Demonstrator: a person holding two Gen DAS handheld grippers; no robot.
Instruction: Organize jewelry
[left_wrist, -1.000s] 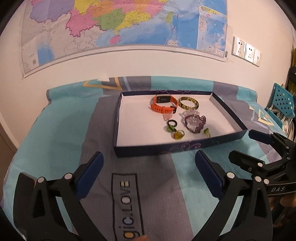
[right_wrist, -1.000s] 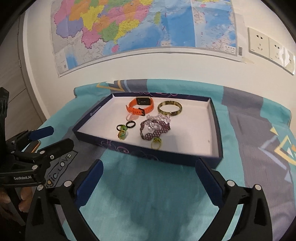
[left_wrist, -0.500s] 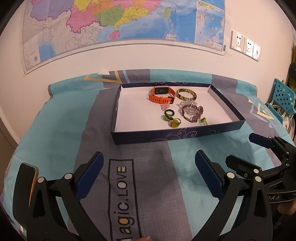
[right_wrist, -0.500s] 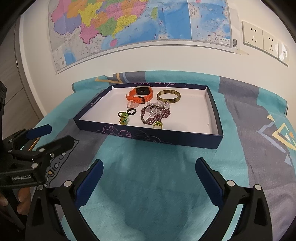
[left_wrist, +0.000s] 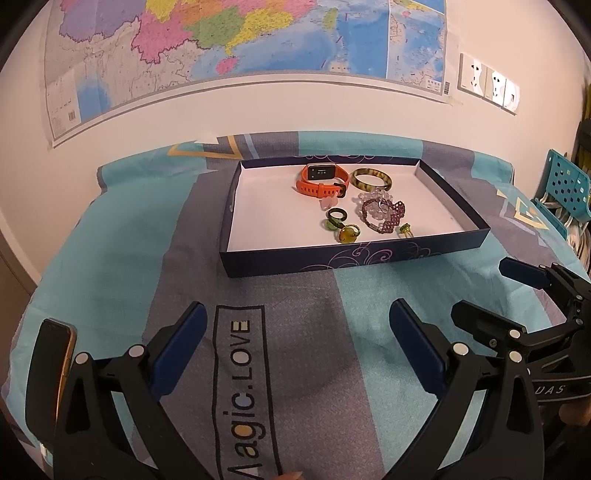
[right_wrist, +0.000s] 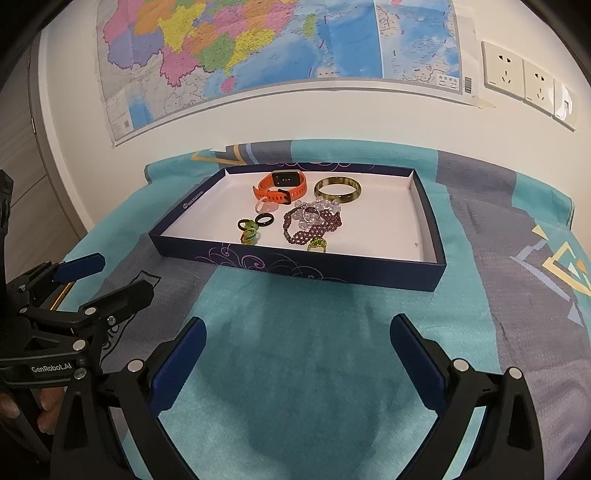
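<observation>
Tray (left_wrist: 332, 254) farther off — map-hung wall (left_wrist: 258, 107)

Background only: big coloured wall map (left_wrist: 236, 48) taped across the white wall, its lower edge above the table. Three white wall sockets (right_wrist: 532, 83) in a row to the map's right. Table wears a teal and grey tablecloth (right_wrist: 317, 347) with gold triangle motifs and a printed "Magic.LOVE" label (left_wrist: 242, 384) in a dark outlined box running lengthwise. Teal perforated basket (left_wrist: 567, 188) at far right past the table edge. Phone (left_wrist: 51, 373) with a gold edge lies at the left edge of the cloth.
</observation>
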